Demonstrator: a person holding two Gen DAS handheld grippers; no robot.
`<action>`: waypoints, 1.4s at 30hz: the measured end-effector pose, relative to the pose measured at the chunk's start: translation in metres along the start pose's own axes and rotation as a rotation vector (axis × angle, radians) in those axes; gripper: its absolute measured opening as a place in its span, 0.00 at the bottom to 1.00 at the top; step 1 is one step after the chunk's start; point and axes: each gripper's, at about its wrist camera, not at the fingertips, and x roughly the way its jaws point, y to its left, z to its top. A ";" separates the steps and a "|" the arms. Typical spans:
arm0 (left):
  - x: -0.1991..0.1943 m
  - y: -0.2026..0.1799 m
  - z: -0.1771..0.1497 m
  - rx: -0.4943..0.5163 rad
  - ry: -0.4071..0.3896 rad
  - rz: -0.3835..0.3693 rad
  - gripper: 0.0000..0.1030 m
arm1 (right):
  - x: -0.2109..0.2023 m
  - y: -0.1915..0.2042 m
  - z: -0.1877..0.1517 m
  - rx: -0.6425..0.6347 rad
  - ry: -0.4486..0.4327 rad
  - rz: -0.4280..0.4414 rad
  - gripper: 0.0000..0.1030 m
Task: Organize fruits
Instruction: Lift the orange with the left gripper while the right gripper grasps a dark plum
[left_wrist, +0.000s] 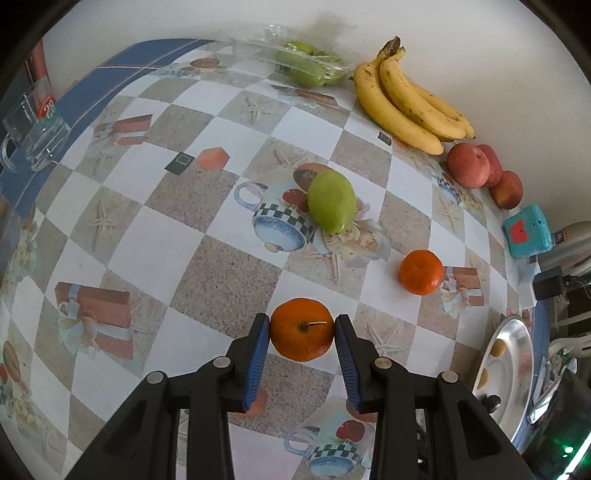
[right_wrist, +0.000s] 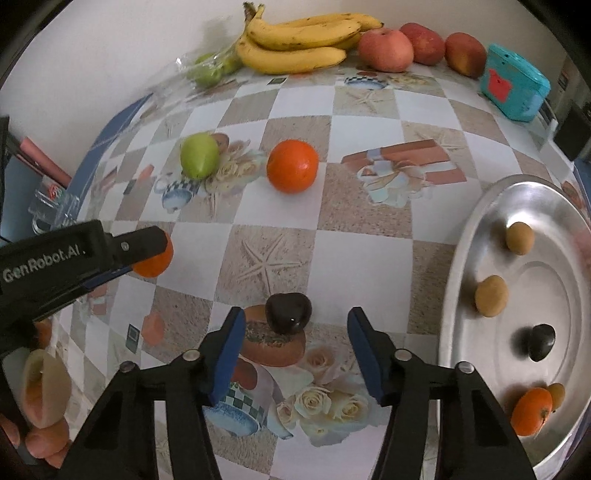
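The right gripper (right_wrist: 295, 350) points steeply down at the table, and its blue pads (right_wrist: 229, 354) stand apart with nothing pressed between them. A small dark fruit (right_wrist: 289, 313) lies on the patterned tablecloth (right_wrist: 351, 251) just beyond the fingertips and a little toward the left pad, so it is not centred in the gap; I judge that the gripper must go slightly forward and to that side before it can close well. The fruit looks almost round, with no clear long axis. The left gripper (left_wrist: 302, 330) is clamped on an orange (left_wrist: 302, 329), which it holds by its two sides with the stem facing the camera. To the right of the dark fruit, quite near, is the metal tray (right_wrist: 476, 236), where another dark fruit (right_wrist: 540, 341), small brown fruits and one orange already lie. The right hand is the nearer one to this tray. Further away on the cloth rest a loose orange (right_wrist: 292, 166) and a green fruit (right_wrist: 198, 156), and by the wall lie bananas (right_wrist: 295, 44) and red apples (right_wrist: 386, 50).
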 end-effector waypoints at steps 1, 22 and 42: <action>0.000 0.001 0.000 -0.003 0.001 -0.002 0.37 | 0.003 0.002 -0.001 -0.007 0.010 -0.007 0.55; 0.000 0.002 0.001 -0.016 0.010 -0.007 0.38 | 0.010 0.008 -0.013 -0.027 0.008 -0.018 0.26; -0.012 0.009 0.005 -0.057 -0.028 -0.021 0.37 | -0.032 0.000 -0.005 0.026 -0.104 0.052 0.25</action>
